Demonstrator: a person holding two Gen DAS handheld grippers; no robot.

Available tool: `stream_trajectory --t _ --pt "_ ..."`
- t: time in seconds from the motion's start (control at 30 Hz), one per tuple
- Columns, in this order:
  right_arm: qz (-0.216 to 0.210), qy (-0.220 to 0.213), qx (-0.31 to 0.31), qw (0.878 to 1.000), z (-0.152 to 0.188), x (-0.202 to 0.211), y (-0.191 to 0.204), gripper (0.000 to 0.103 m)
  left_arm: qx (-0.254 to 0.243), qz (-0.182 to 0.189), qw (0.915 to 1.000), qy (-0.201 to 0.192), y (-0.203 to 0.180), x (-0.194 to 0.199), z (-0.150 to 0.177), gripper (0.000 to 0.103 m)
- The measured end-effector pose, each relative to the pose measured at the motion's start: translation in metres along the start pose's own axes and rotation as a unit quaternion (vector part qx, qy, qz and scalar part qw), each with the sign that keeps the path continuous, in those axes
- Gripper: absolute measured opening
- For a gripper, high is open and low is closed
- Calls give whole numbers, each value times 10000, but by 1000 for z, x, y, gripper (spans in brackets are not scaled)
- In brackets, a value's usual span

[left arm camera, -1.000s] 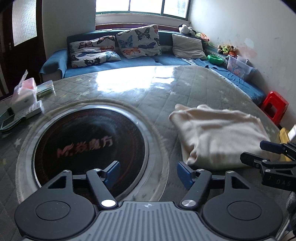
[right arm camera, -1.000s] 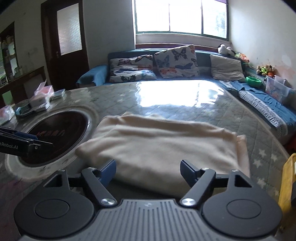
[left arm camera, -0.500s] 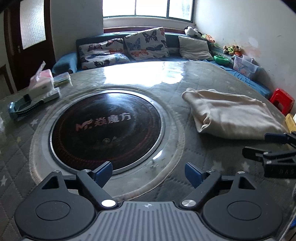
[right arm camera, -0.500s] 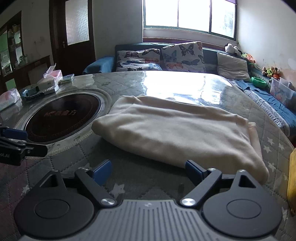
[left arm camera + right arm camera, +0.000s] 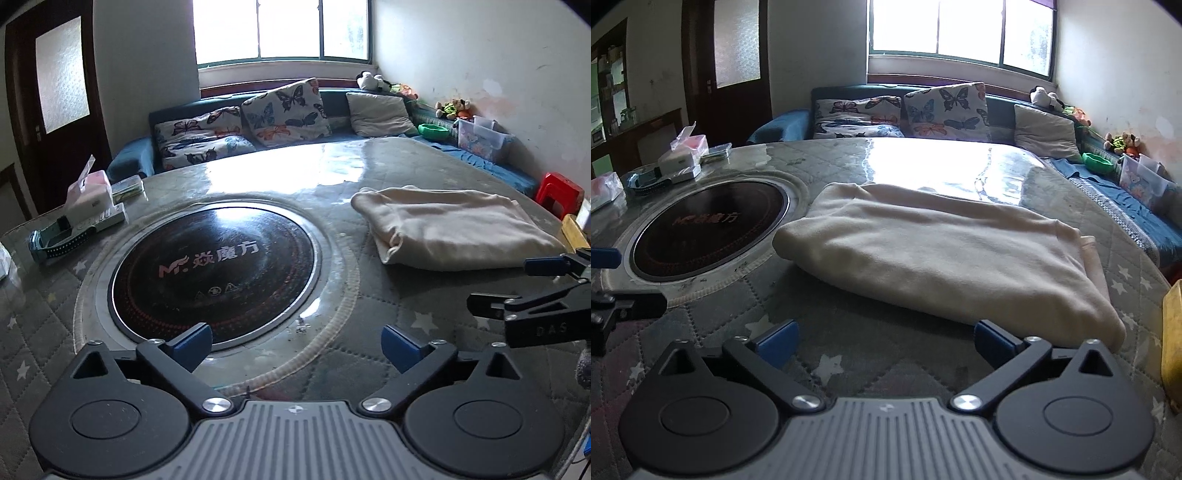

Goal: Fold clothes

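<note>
A cream garment [image 5: 942, 254], folded into a thick rectangle, lies flat on the round quilted table [image 5: 820, 365]; the left wrist view shows the same cream garment [image 5: 454, 229] to the right of the black cooktop. My right gripper [image 5: 884, 343] hovers just short of the garment's near edge, its jaws still opening with nothing between them. Over the cooktop's front rim, my left gripper [image 5: 297, 343] is likewise opening and holds nothing. The right gripper's side shows at the right edge of the left wrist view.
A black round induction cooktop [image 5: 214, 273] is set into the table's left half. A tissue box [image 5: 92, 195], a small white box and a blue watch strap [image 5: 55, 243] lie at the far left. A blue sofa with butterfly cushions [image 5: 284, 110] stands behind, a red stool [image 5: 559, 192] at right.
Both grippers have drawn back from the folded garment toward the table's near edge and their jaws have spread wider. The garment lies still, no longer between the right fingers.
</note>
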State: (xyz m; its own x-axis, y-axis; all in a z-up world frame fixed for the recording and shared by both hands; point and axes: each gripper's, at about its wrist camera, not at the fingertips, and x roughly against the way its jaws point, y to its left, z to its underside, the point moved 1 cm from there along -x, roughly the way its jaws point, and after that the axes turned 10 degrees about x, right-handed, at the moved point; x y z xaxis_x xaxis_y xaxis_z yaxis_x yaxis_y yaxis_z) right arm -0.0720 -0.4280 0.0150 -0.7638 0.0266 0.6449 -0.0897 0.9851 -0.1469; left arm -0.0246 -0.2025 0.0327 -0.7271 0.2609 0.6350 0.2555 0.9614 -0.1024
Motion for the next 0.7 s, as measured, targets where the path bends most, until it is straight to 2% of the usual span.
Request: stream_trajectory --t 0.43,0.7 --pt "183 35 -285 9994 6 10 -6 103 -61 26 10000 -46 -13 7 8 103" --pt "316 69 -252 9992 11 12 -5 103 -40 46 10000 -29 -15 9 13 103"
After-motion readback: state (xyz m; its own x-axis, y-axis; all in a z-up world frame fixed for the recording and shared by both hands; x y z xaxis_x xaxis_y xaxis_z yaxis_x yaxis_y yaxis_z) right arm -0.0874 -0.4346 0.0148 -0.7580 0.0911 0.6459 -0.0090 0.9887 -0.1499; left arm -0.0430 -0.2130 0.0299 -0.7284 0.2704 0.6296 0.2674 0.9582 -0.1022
